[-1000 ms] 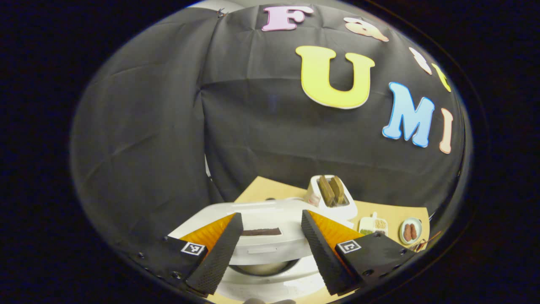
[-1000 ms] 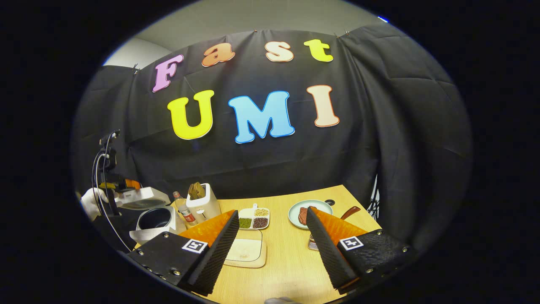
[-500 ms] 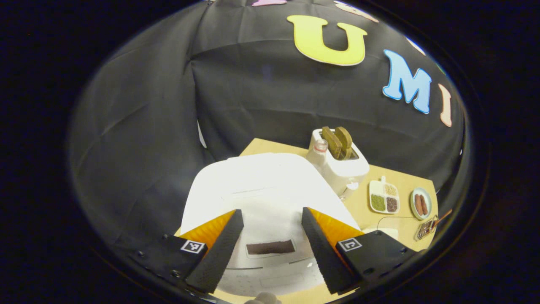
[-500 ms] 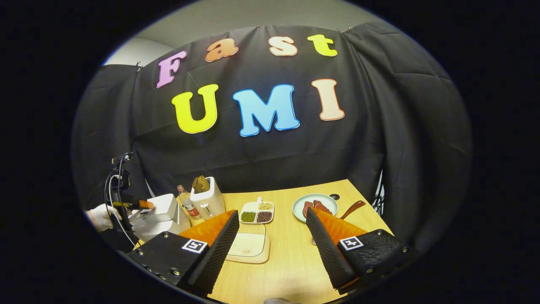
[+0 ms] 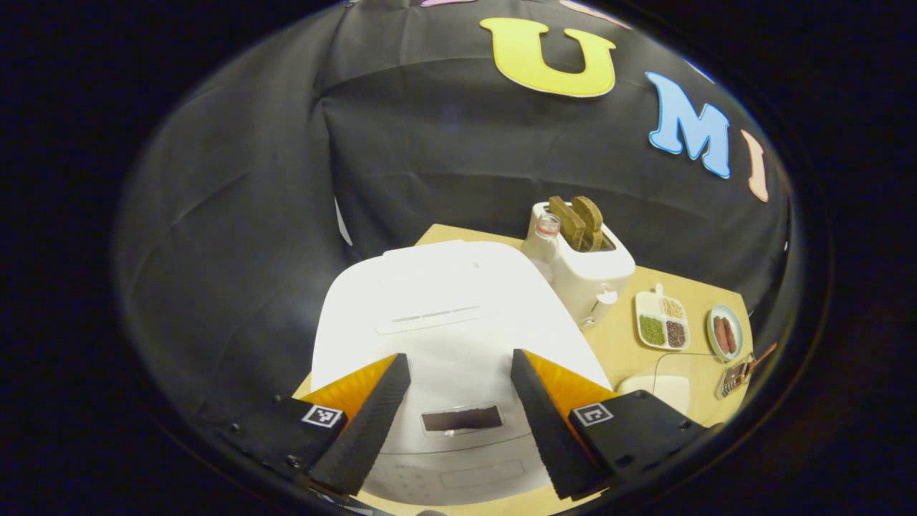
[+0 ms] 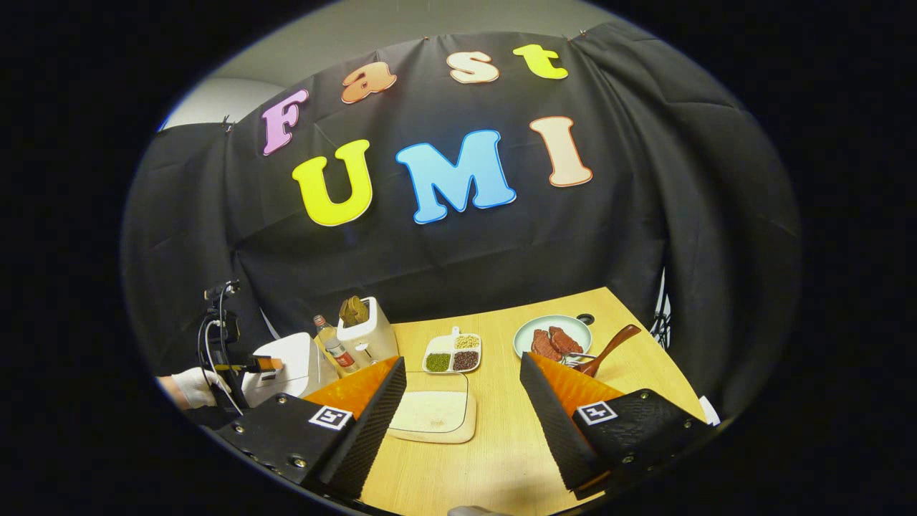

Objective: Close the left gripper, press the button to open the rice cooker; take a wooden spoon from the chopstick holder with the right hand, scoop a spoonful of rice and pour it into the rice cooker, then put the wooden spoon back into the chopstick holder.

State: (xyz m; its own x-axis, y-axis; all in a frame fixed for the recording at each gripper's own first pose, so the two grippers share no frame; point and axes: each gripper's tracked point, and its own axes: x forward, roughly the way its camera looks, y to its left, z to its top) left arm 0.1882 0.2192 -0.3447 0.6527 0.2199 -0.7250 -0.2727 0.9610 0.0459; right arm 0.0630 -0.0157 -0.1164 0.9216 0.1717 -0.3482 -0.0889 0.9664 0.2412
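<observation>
The white rice cooker [image 5: 444, 301] stands with its lid down, a dark panel [image 5: 462, 418] near its front edge. My left gripper [image 5: 451, 430] hovers open just above that front edge, with nothing between its fingers. In the right gripper view the cooker [image 6: 294, 358] sits at the far left with the left gripper [image 6: 247, 365] and a gloved hand [image 6: 190, 387] at it. The wooden spoon [image 6: 609, 349] leans out of the chopstick holder [image 5: 734, 378], mostly hidden behind my finger. My right gripper [image 6: 462, 423] is open over the table, short of the spoon.
A white toaster [image 6: 367, 333] with bread and a small bottle [image 6: 335, 349] stand beside the cooker. A divided dish of grains [image 6: 453, 352], a plate of meat [image 6: 553, 337] and a shallow pale tray [image 6: 437, 416] lie on the wooden table [image 6: 501, 459].
The cooker lid, raised a second ago with the pot showing, has come down shut, and the left gripper followed it down. The right gripper view has shifted slightly, showing more of the table.
</observation>
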